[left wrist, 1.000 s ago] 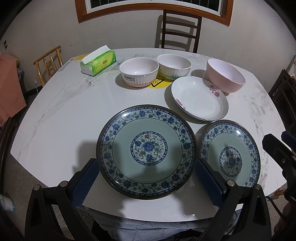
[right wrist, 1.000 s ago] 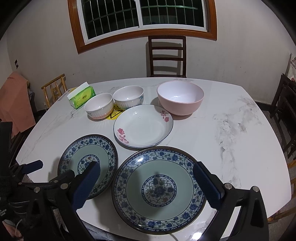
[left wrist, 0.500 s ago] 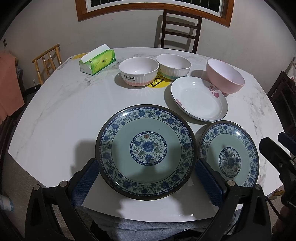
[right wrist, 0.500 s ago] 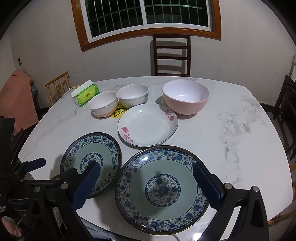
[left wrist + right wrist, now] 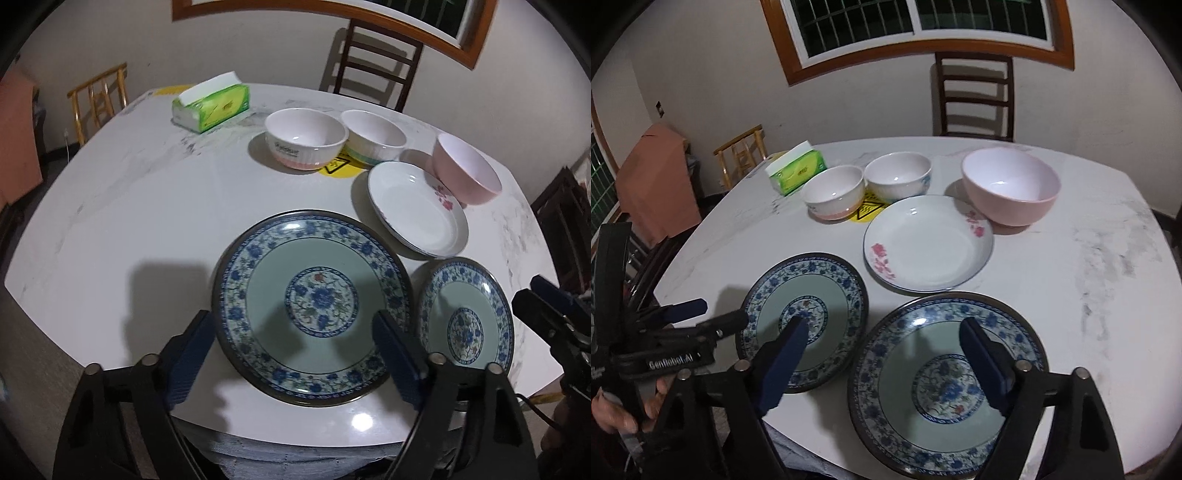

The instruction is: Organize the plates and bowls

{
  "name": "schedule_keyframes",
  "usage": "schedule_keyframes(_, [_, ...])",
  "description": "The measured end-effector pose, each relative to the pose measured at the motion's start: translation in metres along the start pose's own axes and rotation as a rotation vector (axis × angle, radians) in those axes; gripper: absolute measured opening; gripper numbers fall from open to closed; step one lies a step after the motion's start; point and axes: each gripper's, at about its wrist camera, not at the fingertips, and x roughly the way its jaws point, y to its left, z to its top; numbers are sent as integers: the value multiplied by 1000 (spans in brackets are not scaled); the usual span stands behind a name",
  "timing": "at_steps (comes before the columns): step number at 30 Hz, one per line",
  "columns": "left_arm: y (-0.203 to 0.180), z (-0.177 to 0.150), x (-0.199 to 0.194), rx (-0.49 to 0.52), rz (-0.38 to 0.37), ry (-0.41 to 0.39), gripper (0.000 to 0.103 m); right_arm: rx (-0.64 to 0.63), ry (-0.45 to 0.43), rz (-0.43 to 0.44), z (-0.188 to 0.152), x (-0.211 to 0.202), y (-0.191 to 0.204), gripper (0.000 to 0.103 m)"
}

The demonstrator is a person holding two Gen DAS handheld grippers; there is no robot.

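Note:
Two blue-patterned plates lie side by side at the table's near edge. My left gripper [image 5: 291, 321] hovers over the left plate [image 5: 312, 306]. Its jaws are closing, one fingertip beside the left rim and the other above the plate's right part, and nothing is gripped. My right gripper [image 5: 882, 325] hangs above the right plate [image 5: 949, 384], jaws closing and empty. Farther back stand a white flowered plate [image 5: 929, 245], a pink bowl [image 5: 1010, 186] and two small white bowls [image 5: 834, 192] [image 5: 897, 177]. Each gripper shows in the other's view [image 5: 718, 314] [image 5: 532, 295].
A green tissue box [image 5: 210, 107] sits at the table's far left. A yellow sticker [image 5: 338, 166] lies by the small bowls. A dark chair [image 5: 973, 96] stands behind the marble table [image 5: 1089, 266], and a yellow wooden chair [image 5: 99, 99] at its left. A hand [image 5: 613, 410] holds the left gripper.
Both pairs of jaws have narrowed. Both grippers have shifted a little to the left over the plates, and the left one has rolled. No dish has moved.

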Motion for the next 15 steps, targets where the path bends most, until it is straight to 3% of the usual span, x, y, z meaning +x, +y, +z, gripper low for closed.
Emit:
schedule_keyframes(4, [20, 6, 3, -43, -27, 21, 67, 7, 67, 94, 11, 20, -2, 69])
schedule_keyframes(6, [30, 8, 5, -62, -46, 33, 59, 26, 105, 140, 16, 31, -4, 55])
schedule_keyframes(8, [39, 10, 7, -83, -66, 49, 54, 49, 144, 189, 20, 43, -5, 48])
schedule_keyframes(15, [66, 15, 24, -160, -150, 112, 41, 45, 232, 199, 31, 79, -4, 38])
